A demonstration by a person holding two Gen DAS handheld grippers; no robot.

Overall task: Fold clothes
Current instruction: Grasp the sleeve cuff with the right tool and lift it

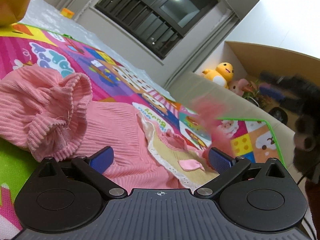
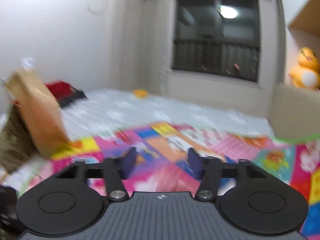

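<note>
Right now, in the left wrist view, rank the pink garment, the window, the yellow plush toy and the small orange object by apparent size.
1. pink garment, though it lies nearest the camera
2. window
3. yellow plush toy
4. small orange object

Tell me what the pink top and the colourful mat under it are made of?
The pink top looks like soft ribbed knit fabric: fine ridges run along it and its cuff ruffles. The colourful mat looks like smooth printed foam or plastic with a faint sheen and a green edge, though I can't be sure which.
</note>
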